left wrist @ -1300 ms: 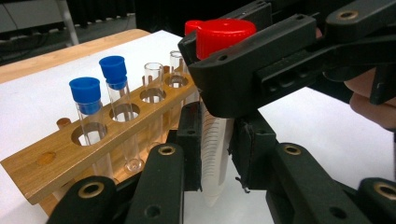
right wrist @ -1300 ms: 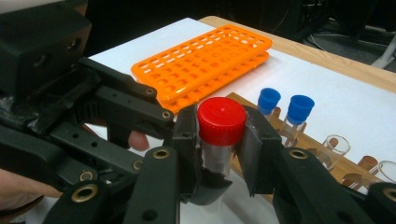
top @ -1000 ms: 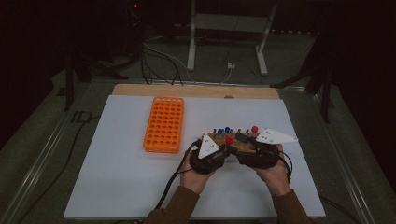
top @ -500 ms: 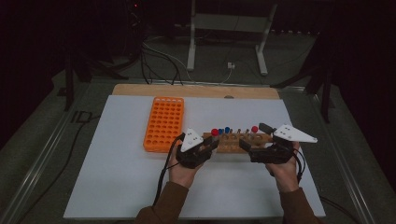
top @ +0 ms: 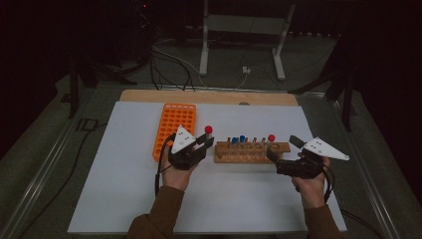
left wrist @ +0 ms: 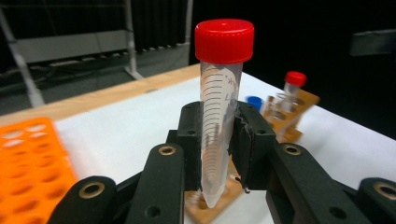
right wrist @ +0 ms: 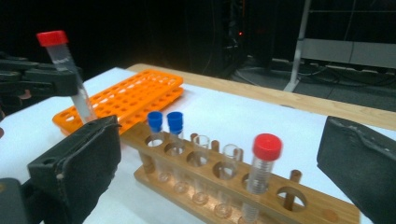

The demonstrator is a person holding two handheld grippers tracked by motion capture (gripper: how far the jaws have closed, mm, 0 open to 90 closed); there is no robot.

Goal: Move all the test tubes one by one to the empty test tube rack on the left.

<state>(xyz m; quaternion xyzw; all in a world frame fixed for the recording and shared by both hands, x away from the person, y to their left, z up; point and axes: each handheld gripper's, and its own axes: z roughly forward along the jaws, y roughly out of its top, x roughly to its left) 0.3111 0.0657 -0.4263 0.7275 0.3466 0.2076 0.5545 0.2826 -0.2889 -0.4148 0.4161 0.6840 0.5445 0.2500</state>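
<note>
My left gripper [top: 204, 142] is shut on a clear tube with a red cap [top: 208, 130], held upright between the orange rack [top: 174, 124] and the wooden rack [top: 251, 152]. The left gripper view has the tube [left wrist: 219, 107] clamped between both pads [left wrist: 247, 140]. The wooden rack [right wrist: 280, 200] holds two blue-capped tubes [right wrist: 166, 122], a red-capped tube [right wrist: 266, 161] and uncapped ones. My right gripper [top: 282, 148] is at that rack's right end. Its jaws have just been opening and now stand wide, pads [right wrist: 88, 158] touching nothing.
The white mat [top: 124, 199] covers the table, with a wooden strip [top: 209, 95] along its far edge. The orange rack [right wrist: 130, 100] has several bare holes. A metal stand [top: 239, 30] and cables lie on the dark floor beyond.
The hands have drawn apart. The left gripper carried the red-capped tube leftward off the wooden rack toward the orange rack. The right gripper slid right and its jaws opened.
</note>
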